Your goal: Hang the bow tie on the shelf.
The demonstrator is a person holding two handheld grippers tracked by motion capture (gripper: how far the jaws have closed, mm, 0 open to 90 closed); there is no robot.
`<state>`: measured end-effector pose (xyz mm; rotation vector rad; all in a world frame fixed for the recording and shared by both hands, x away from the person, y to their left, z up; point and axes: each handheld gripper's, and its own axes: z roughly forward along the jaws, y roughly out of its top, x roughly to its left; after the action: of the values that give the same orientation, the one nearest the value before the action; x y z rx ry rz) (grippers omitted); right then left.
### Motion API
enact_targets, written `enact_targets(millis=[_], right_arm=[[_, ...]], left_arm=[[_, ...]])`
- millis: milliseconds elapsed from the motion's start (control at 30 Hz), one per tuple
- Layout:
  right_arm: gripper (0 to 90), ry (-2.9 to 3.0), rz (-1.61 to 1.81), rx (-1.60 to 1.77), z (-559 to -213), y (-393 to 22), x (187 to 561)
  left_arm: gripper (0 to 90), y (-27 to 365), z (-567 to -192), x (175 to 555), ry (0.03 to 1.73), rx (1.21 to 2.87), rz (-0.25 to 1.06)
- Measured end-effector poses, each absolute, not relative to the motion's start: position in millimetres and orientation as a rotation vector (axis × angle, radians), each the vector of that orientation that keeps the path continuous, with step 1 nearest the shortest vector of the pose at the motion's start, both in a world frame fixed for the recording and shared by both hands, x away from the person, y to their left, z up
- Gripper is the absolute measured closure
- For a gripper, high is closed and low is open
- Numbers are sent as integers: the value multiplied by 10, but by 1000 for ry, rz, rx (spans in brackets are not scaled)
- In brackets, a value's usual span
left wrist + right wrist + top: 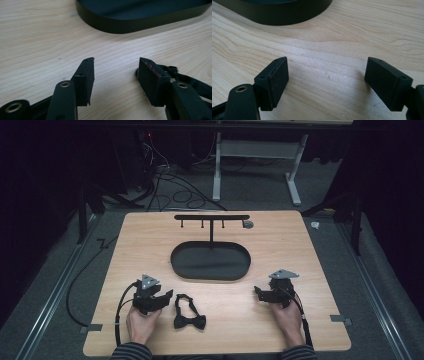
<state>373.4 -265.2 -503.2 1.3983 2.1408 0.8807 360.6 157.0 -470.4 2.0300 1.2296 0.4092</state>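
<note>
I see a black bow tie (189, 314) with its thin strap looped above the knot, lying flat on the tabletop (150, 235), in front of the oval black tray (210, 261). My left claw (159, 296), just left of the bow tie, is half open and empty; my right claw (264, 294) stands wide, empty.

Reference landmark: the oval tray (210, 261), which lies on the table (150, 235) at its centre. A hook rack (211, 218) stands on the tray's far rim, its bar running left to right above it. The bow tie (188, 314) lies on the table nearer the person than the tray, slightly left of its centre. The left gripper (166, 296) sits near-left of the tray, just left of the bow tie. The right gripper (260, 293) sits near-right of the tray, well apart from the bow tie.
</note>
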Motion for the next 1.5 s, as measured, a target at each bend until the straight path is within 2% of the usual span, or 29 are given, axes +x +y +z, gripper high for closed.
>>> enact_targets(millis=[400,733,933,1133,1500], right_arm=[[206,2141,880,1398,-5032,-2652,3731],[205,2143,880,1395,-5033,-2651,3729],[205,2147,882,1395,-5032,-2649,3726],[205,2147,882,1394,-5032,-2648,3726],[205,2148,881,1394,-5031,-2648,3722]], left_arm=[[554,1254,-4786,3570,1142,2180,430],[753,1206,-4872,3601,1135,2258,435],[863,1187,-4888,3591,1102,2249,420],[873,1175,-4845,3587,1074,2223,411],[873,1107,-4499,3553,970,2137,424]])
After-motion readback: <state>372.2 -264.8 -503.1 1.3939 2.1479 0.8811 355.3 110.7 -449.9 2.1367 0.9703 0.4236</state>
